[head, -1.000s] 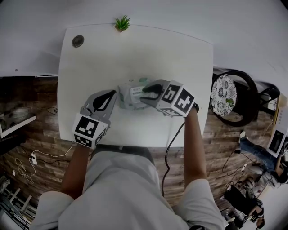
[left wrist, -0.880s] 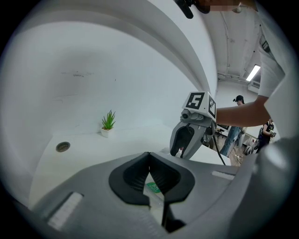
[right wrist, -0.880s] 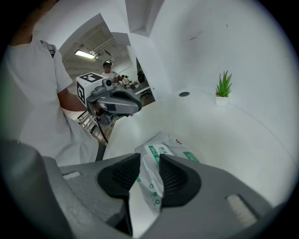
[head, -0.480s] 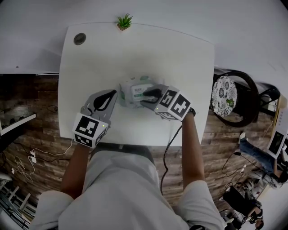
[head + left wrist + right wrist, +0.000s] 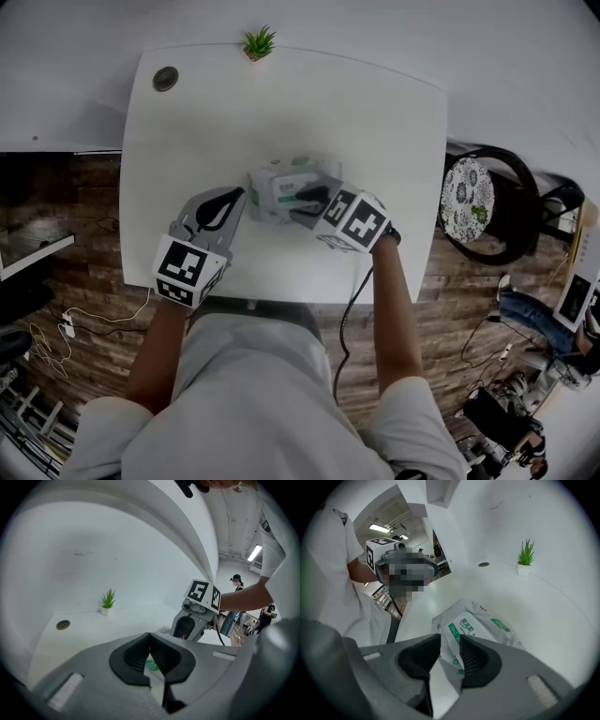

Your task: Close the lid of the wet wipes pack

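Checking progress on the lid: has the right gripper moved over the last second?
Yes. The right gripper has slid left, away from the table's right edge, further over the wet wipes pack.

Looked like a lab or office room set up for recording. Plain white table [image 5: 281, 112] with cable grommet [image 5: 165, 79] and one small potted plant [image 5: 256, 45]. Wood-plank floor [image 5: 66, 262] carried loose cables [image 5: 56, 333] and a heap of gear [image 5: 511, 403]. Round chair [image 5: 492, 202] stood beside the table. Strip ceiling light [image 5: 255, 552] ran overhead; another person [image 5: 236, 581] stood in the background. Right gripper [image 5: 309, 199] bore a square-marker cube and trailed a cord [image 5: 352, 319].
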